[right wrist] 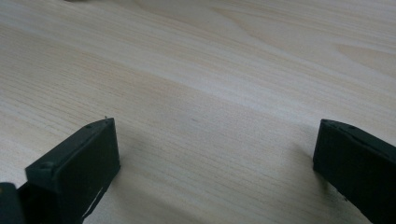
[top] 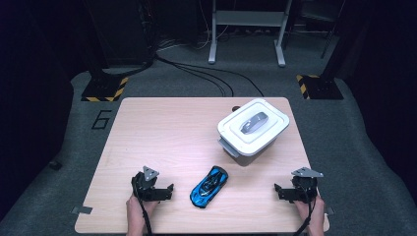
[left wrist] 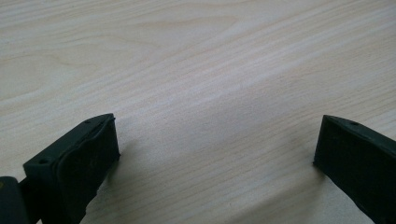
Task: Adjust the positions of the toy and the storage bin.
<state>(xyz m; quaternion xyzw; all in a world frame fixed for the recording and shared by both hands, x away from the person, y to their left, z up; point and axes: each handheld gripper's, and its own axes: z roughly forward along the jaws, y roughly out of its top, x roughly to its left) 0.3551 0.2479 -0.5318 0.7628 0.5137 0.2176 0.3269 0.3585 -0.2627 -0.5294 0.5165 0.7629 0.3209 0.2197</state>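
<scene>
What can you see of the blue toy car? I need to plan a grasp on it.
The blue toy car is a glossy sports model, blue with black roof and windows. It rests on its wheels on the wooden table near the front edge, angled diagonally, between the two grippers and in front of the white box. Nothing else touches it.

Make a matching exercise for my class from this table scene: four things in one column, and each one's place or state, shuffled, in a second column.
Things:
1. toy car
2. white box
3. left gripper
4. right gripper

Places or states:
A. open, near the table's front right corner
B. lid on, with a grey handle on top
C. blue, lying between the two grippers
D. open, just left of the blue toy

Pairs: 1-C, 2-B, 3-D, 4-A
</scene>
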